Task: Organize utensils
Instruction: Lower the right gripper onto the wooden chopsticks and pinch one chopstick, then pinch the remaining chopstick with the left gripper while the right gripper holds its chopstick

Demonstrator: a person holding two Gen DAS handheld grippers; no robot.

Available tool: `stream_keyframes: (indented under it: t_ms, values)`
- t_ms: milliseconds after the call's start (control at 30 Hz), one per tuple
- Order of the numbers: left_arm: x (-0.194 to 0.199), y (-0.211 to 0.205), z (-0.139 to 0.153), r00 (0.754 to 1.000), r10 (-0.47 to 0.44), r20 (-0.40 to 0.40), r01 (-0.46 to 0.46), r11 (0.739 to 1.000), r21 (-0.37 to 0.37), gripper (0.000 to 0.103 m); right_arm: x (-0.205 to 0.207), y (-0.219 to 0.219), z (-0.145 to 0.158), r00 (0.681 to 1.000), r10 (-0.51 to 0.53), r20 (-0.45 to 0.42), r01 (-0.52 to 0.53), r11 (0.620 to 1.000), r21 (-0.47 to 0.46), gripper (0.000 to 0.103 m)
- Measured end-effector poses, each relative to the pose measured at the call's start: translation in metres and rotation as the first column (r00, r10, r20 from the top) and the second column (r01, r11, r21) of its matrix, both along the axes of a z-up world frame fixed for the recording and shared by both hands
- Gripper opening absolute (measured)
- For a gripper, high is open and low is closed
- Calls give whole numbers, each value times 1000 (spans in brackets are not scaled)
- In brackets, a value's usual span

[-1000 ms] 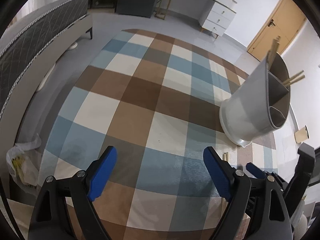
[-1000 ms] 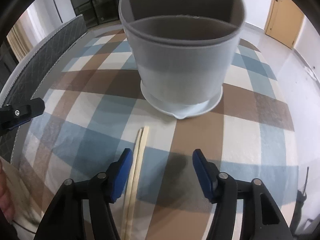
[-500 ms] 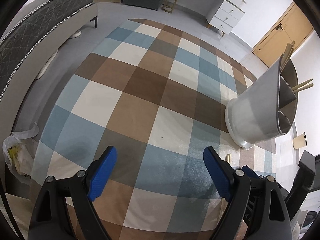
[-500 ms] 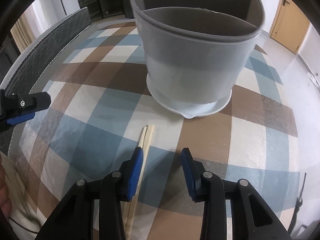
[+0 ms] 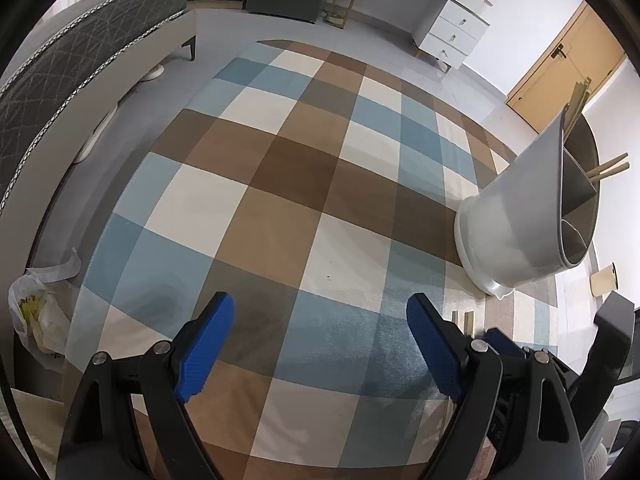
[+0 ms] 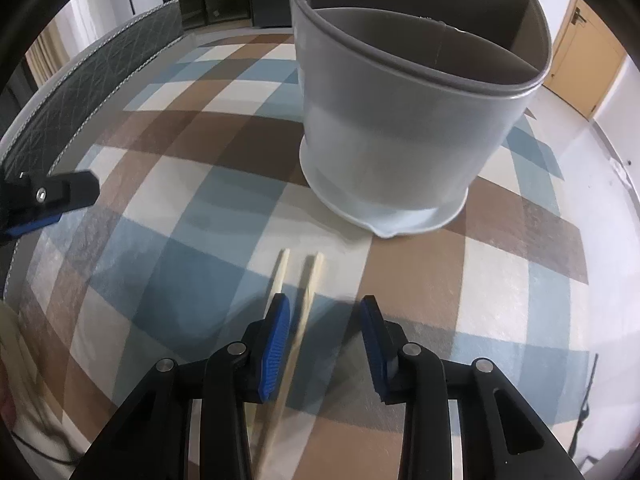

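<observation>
Chopsticks (image 6: 298, 320) lie on the checked rug (image 5: 280, 208) just in front of the big grey holder (image 6: 404, 128), which has more sticks poking out of its back part, and a grey bed (image 5: 80, 60), a white desk (image 5: 448, 20) and a plastic bag (image 5: 36, 320) sit around the rug's edges. The pair points long-ways toward the holder, and nothing lies between them. The left gripper (image 5: 320, 332) hangs wide open over bare rug, while the right gripper (image 6: 324, 336) has pulled its jaws much closer than a second ago, with one stick between them, one by the left pad, and neither pinched yet.
</observation>
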State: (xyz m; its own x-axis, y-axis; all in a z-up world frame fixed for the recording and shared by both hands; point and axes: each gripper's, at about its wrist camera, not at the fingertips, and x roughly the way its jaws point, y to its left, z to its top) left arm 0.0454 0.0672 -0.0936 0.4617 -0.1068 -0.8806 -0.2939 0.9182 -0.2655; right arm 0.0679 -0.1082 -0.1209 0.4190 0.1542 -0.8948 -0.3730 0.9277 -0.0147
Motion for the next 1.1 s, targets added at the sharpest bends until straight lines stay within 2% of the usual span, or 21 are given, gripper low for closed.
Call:
stream_keyframes:
  t_ms: [100, 200, 267, 300, 333, 633, 767, 933, 1100]
  values:
    - [0, 2, -1, 1000, 8, -11, -8, 1000, -6, 85, 6, 4, -1, 1000, 9, 22, -9, 1000, 17, 38]
    - [-1, 4, 0, 1000, 13, -10, -12, 1000, 9, 85, 9, 7, -1, 999, 13, 36, -14, 1000, 27, 35]
    - [-2, 6, 1, 1000, 20, -8, -20, 1000, 14, 85, 10, 3, -1, 999, 10, 37, -11, 999, 33, 24]
    - [-2, 7, 2, 1000, 28, -9, -28, 999, 17, 85, 11, 0, 0, 999, 4, 32, -5, 999, 44, 9]
    - [-2, 8, 2, 999, 32, -10, -32, 999, 17, 85, 12, -3, 0, 1000, -4, 22, 3, 998, 64, 5]
    - [-6, -8, 15, 1000, 2, 9, -3, 998, 59, 85, 9, -35, 17, 996, -79, 29, 71, 971, 229, 4]
    - [-8, -24, 22, 999, -34, 25, 31, 994, 102, 85, 6, -66, 31, 989, -150, 12, 136, 926, 352, 4]
    - [-11, -42, 25, 998, -66, 17, 64, 990, 123, 85, 1, -101, 44, 972, -234, -23, 215, 844, 492, 4]
    - [-11, -57, 23, 996, -94, 5, 93, 988, 126, 85, -6, -111, 54, 967, -255, -25, 225, 798, 560, 4]
